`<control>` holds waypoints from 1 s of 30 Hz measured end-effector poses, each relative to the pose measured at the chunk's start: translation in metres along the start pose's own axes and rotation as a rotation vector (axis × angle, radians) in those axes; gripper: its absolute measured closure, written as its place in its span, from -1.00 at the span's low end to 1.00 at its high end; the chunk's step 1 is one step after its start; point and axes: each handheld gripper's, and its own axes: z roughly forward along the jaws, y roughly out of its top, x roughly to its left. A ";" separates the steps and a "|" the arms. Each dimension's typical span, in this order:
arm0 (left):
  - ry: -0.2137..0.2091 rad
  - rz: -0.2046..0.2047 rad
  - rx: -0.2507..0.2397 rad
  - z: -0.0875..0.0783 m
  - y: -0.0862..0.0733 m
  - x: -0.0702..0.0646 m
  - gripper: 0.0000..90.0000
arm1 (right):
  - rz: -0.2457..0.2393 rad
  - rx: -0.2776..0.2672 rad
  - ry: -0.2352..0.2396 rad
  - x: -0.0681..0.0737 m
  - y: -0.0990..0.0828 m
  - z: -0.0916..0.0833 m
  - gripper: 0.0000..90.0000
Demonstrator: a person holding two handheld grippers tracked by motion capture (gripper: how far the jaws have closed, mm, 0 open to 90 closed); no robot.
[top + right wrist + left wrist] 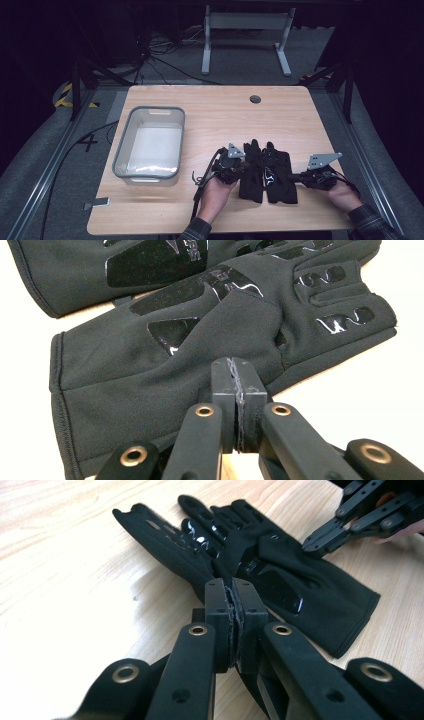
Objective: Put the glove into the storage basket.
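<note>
A lab-like recording space: a lone wooden counter (220,115) stands on grey carpet amid dark surroundings, with loose cables (165,60) on the far floor, hazard tape (64,95) at left, and metal rails (47,170) alongside.

The floor (50,150) bears a "4" (88,142); lettering on the gloves (200,315) is unreadable.

High overview; gripper close-ups sharing gloves (267,172)
</note>
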 end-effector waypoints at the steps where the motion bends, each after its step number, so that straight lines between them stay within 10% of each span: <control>1: -0.003 -0.003 -0.006 0.000 0.001 0.000 0.94 | -0.003 -0.002 0.001 0.000 0.001 0.002 0.99; 30: -0.086 0.007 -0.076 0.031 0.043 -0.004 0.94 | -0.037 -0.020 0.056 -0.010 0.031 0.033 1.00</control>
